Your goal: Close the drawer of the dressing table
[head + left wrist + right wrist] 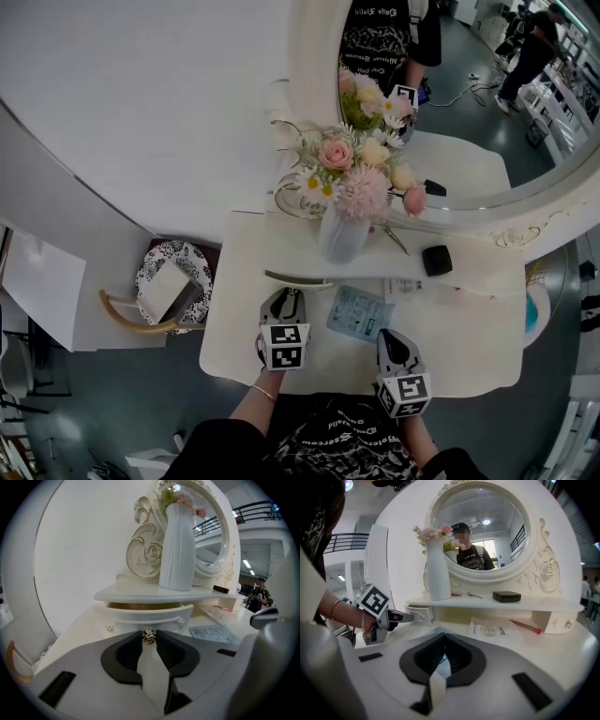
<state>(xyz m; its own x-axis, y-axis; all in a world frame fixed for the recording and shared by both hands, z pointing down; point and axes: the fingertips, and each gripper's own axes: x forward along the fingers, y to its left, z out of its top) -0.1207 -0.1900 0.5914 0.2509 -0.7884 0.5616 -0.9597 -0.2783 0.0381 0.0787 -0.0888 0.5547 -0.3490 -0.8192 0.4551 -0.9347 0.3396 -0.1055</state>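
White wall stands behind the dressing table, and its oval mirror rises over a raised shelf that carries a ribbed vase of flowers. Under the left end of this shelf the drawer stands pulled out, and a brown strip of its inside shows.

Your left tool is closed narrowly on the small metal knob in the middle of the drawer front. Your right tool hangs over the table near a leaflet, with its jaws together and nothing in them.

I judge the drawer to be light and stiff, so it should slide easily. The knob is small and smooth, so push straight through it, or the vase above may shake.

You cannot see the runners, the contents, or how far out the drawer is. In the head view the shelf and your left tool cover most of it.
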